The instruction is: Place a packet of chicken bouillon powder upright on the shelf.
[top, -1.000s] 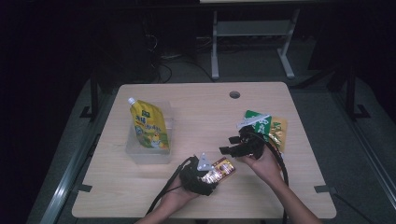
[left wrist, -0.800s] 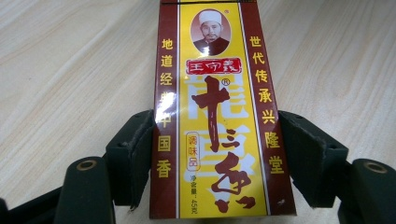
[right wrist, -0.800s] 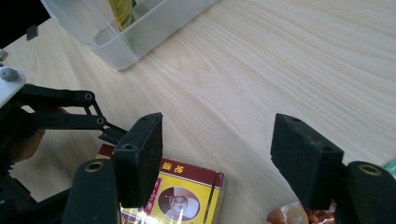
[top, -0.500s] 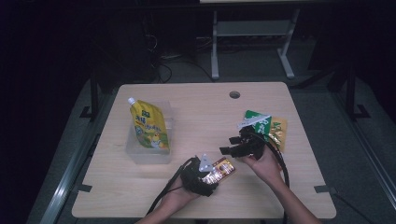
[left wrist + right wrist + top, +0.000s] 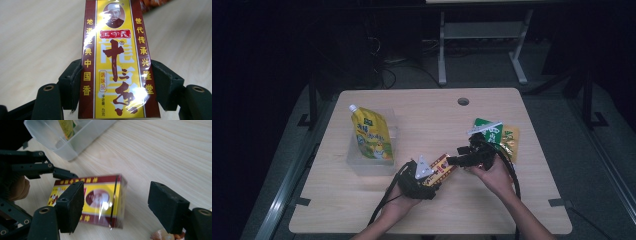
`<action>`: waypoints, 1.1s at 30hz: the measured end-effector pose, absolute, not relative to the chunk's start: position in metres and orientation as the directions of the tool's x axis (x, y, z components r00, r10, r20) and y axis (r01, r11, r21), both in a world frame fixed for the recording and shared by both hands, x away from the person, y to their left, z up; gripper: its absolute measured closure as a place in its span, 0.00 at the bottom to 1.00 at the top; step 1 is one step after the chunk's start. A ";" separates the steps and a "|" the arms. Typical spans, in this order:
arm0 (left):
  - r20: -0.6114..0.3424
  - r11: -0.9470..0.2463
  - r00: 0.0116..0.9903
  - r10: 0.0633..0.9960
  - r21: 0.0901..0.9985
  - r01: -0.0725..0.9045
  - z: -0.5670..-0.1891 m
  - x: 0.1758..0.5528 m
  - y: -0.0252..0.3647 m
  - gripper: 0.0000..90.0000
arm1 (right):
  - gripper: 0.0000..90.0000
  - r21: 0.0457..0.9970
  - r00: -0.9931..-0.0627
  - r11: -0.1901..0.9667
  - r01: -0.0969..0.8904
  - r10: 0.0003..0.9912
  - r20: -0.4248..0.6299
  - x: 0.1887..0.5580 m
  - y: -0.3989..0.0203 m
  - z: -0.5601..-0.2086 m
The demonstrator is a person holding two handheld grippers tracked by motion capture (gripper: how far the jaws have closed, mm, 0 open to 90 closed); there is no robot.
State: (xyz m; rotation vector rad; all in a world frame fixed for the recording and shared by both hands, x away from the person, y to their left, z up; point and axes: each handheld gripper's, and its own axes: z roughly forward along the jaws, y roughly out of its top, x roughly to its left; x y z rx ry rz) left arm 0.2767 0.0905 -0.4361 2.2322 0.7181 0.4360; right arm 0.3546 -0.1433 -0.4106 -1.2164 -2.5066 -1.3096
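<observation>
Wooden table (image 5: 432, 115) holds clear tub (image 5: 369, 162) with yellow pouch (image 5: 372, 137), snack packets (image 5: 499, 137) beside.

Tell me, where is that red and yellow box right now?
In the high view the box sits near the table's front edge, clamped in the left gripper, right of the clear tub.

At ten o'clock on the light wooden table (image 5: 427, 115), we see a yellow spouted pouch (image 5: 372, 135) standing in a clear plastic bin (image 5: 362, 162). At three o'clock lie a green packet (image 5: 489, 131) and, touching it, an orange packet (image 5: 511, 140). A round cable hole (image 5: 463, 101) sits at twelve o'clock; beyond the table, we see a grey metal stand (image 5: 482, 35) on the floor.
</observation>
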 end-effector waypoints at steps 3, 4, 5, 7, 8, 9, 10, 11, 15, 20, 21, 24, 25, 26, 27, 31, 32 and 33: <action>0.097 -0.548 0.771 0.630 0.759 0.352 -0.430 0.277 0.093 0.36 | 0.31 0.663 -0.681 0.313 0.680 0.605 0.413 0.357 -0.143 -0.410; 0.105 -0.549 0.768 0.631 0.761 0.346 -0.428 0.278 0.094 0.36 | 0.31 0.662 -0.673 0.300 0.687 0.605 0.425 0.358 -0.143 -0.410; 0.109 -0.539 0.760 0.640 0.769 0.344 -0.427 0.277 0.095 0.36 | 0.31 0.663 -0.672 0.294 0.689 0.602 0.432 0.359 -0.143 -0.411; 0.117 -0.531 0.754 0.646 0.778 0.334 -0.424 0.278 0.097 0.36 | 0.31 0.655 -0.662 0.282 0.701 0.599 0.450 0.361 -0.145 -0.412; 0.119 -0.525 0.751 0.650 0.784 0.331 -0.424 0.277 0.097 0.36 | 0.31 0.651 -0.654 0.268 0.710 0.593 0.469 0.362 -0.146 -0.413; 0.110 -0.514 0.744 0.659 0.789 0.337 -0.424 0.277 0.097 0.36 | 0.31 0.641 -0.641 0.254 0.724 0.592 0.488 0.362 -0.146 -0.413; 0.124 -0.521 0.746 0.654 0.789 0.326 -0.423 0.278 0.098 0.36 | 0.31 0.644 -0.642 0.246 0.725 0.579 0.502 0.364 -0.147 -0.415; 0.114 -0.507 0.739 0.663 0.795 0.333 -0.423 0.277 0.098 0.36 | 0.31 0.637 -0.636 0.237 0.733 0.572 0.518 0.364 -0.147 -0.415; 0.135 -0.507 0.734 0.666 0.803 0.313 -0.420 0.278 0.098 0.36 | 0.32 0.624 -0.624 0.214 0.751 0.540 0.566 0.367 -0.144 -0.418; 0.134 -0.494 0.727 0.673 0.813 0.307 -0.419 0.277 0.097 0.36 | 0.37 0.592 -0.604 0.208 0.779 0.501 0.620 0.369 -0.138 -0.418; 0.132 -0.493 0.728 0.672 0.814 0.308 -0.419 0.277 0.097 0.36 | 0.40 0.592 -0.607 0.210 0.778 0.495 0.622 0.369 -0.137 -0.417; 0.123 -0.479 0.724 0.679 0.821 0.311 -0.420 0.277 0.096 0.36 | 0.46 0.602 -0.621 0.220 0.768 0.487 0.614 0.369 -0.132 -0.415; 0.124 -0.487 0.726 0.677 0.815 0.314 -0.420 0.278 0.097 0.36 | 0.46 0.596 -0.616 0.222 0.772 0.495 0.613 0.369 -0.131 -0.414; 0.113 -0.477 0.724 0.680 0.819 0.320 -0.420 0.278 0.097 0.36 | 0.47 0.601 -0.619 0.222 0.768 0.499 0.606 0.369 -0.130 -0.414; 0.107 -0.473 0.724 0.681 0.819 0.324 -0.421 0.278 0.097 0.36 | 0.49 0.597 -0.615 0.219 0.772 0.498 0.612 0.369 -0.130 -0.413; 0.095 -0.476 0.719 0.689 0.807 0.350 -0.424 0.280 0.099 0.35 | 0.60 0.602 -0.611 0.200 0.773 0.489 0.622 0.369 -0.131 -0.409; 0.089 -0.477 0.716 0.693 0.800 0.363 -0.426 0.281 0.099 0.35 | 0.64 0.610 -0.620 0.203 0.765 0.486 0.616 0.369 -0.131 -0.407; 0.081 -0.472 0.712 0.697 0.800 0.371 -0.428 0.281 0.099 0.35 | 0.66 0.619 -0.629 0.205 0.758 0.479 0.612 0.368 -0.130 -0.406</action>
